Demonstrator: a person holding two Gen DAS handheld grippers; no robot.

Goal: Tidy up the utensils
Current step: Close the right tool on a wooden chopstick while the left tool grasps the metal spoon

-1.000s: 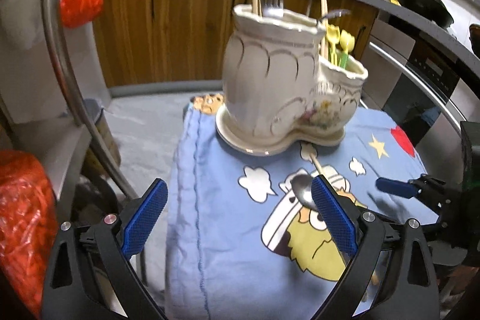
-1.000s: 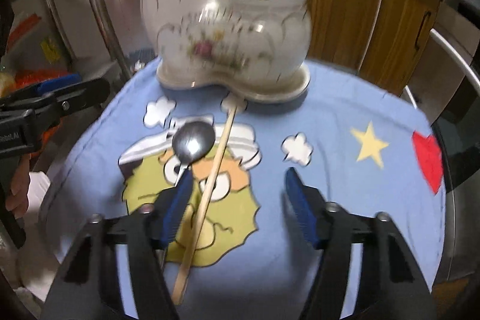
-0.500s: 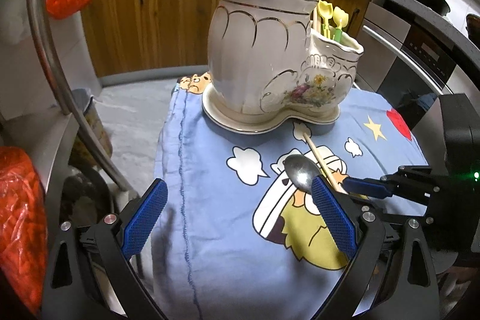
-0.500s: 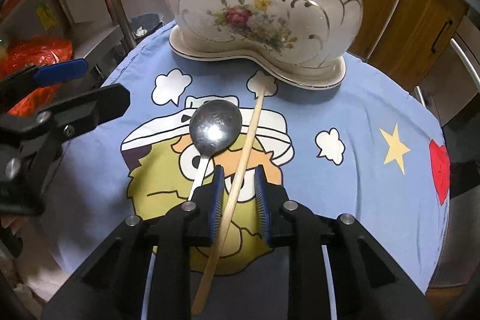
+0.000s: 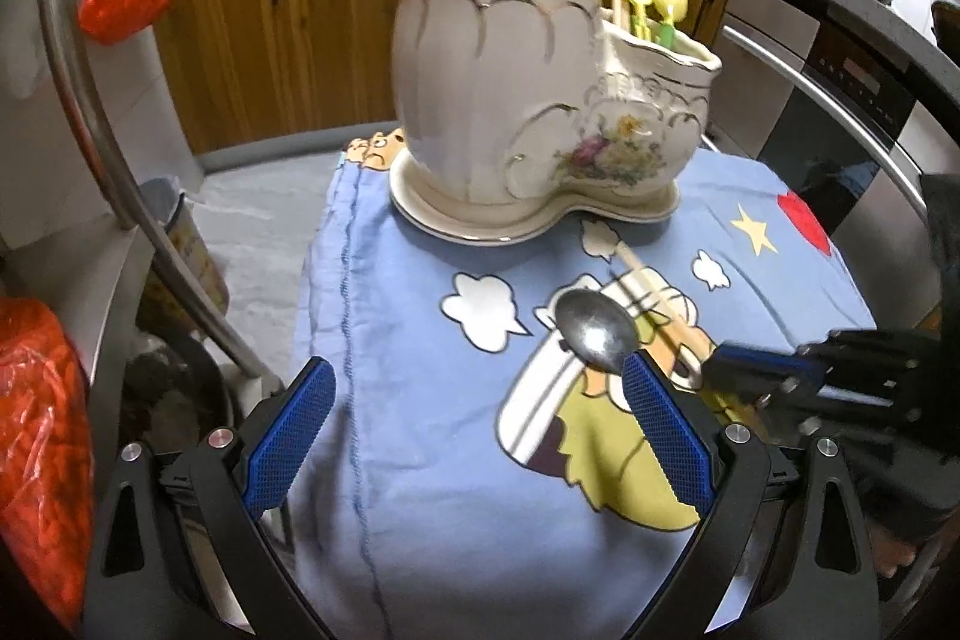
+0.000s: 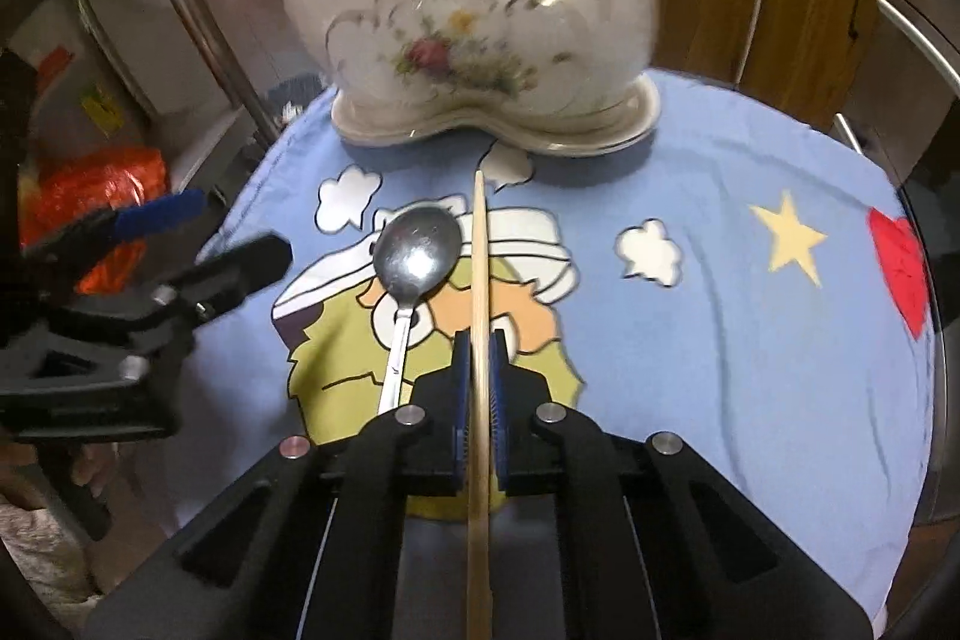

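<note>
Item: wooden chopstick point(image 6: 479, 244), flat on cloth-covered surface point(image 6: 720, 340) beside spoon point(image 6: 417, 253). Right hand-held gripper point(image 6: 479, 358) clamped on it; left hand-held gripper point(image 5: 474, 418) wide, empty. Handling: lift level, clear spoon, steer into ceramic holder point(image 6: 468, 22)

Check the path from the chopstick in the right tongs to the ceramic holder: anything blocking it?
Nothing visible does. The right tongs are shut on the chopstick; bare cloth lies ahead to the ceramic holder. The spoon lies just left, alongside.
</note>
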